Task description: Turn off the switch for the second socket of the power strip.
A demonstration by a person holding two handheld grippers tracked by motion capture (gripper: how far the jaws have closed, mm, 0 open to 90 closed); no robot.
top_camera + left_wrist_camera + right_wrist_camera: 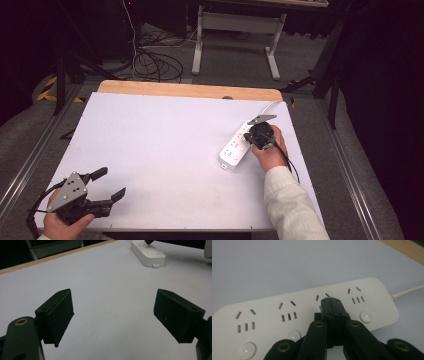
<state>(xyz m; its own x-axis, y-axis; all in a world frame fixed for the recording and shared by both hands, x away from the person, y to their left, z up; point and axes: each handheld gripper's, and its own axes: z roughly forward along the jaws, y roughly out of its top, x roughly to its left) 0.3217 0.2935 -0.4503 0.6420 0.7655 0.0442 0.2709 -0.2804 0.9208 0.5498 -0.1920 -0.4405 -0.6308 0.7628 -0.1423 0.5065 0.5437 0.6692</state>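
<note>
At the bench's [165, 145] near left corner, the left tongs [111, 183] hang over the white top with jaws spread wide and nothing between them; in the left gripper view both pads [61, 312] stand well apart above bare surface. Farther off, toward the right edge, the right tongs [331, 305] are clenched, jaw tips pressed together with nothing gripped, and bear down on the strip [235, 147]. In the right gripper view the tips touch the strip's [287, 307] face at the third socket group from its left, between two round buttons [365, 316]. The strip lies slantwise near the far right corner, its cord [267, 106] running to the far edge.
</note>
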